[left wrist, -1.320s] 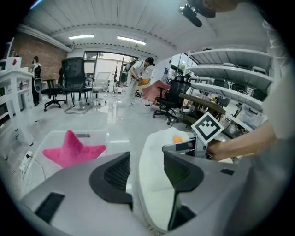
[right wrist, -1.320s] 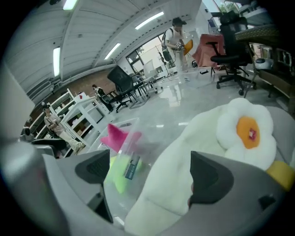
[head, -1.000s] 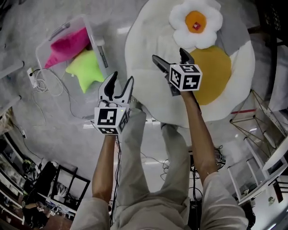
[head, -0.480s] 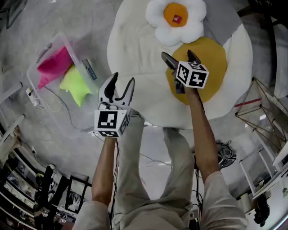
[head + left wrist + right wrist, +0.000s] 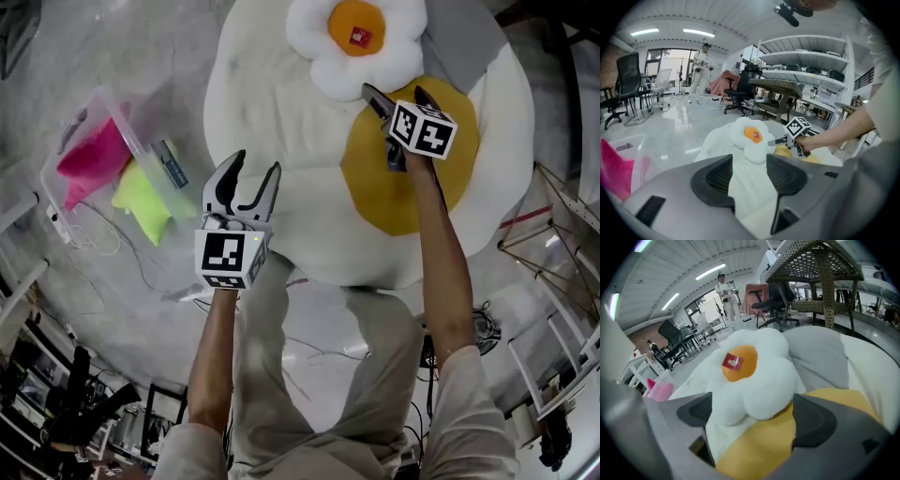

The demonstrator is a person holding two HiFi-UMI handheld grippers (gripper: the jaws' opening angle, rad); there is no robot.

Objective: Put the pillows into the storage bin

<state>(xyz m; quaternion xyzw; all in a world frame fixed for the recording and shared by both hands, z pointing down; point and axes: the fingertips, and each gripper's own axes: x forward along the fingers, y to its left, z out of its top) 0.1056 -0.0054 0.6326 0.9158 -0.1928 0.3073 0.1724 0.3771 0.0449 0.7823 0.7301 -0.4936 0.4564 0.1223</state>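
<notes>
Changes since a second ago: my right gripper (image 5: 394, 92) has travelled from the white of the egg cushion (image 5: 272, 103) up across its yellow yolk (image 5: 398, 192). My left gripper (image 5: 255, 161) has come forward from the floor onto the cushion's near left edge. The storage bin (image 5: 120, 114) has slid toward the left of the head view.

Item 1, left gripper: jaws wide apart and holding nothing. Only the cushion's white cover and the distant flower pillow (image 5: 356, 37) show in the gap.

Item 2, right gripper: jaws also wide apart and gripping nothing. It sits at the yolk's far edge, just beside the flower pillow. In the right gripper view the pillow's white petals fill the space ahead between my jaws, but the pads do not press on them.

Item 3, flower pillow: white petals, orange centre with a small red tag. It lies on the far part of the egg cushion, beside a grey pillow (image 5: 464, 47).

Item 4, storage bin: clear plastic, on the grey floor (image 5: 141, 37) well left of the cushion. A pink pillow (image 5: 89, 159) and a yellow-green pillow (image 5: 141, 197) lie in it.

Item 5, white cables (image 5: 98, 239): on the floor just beside the bin.
</notes>
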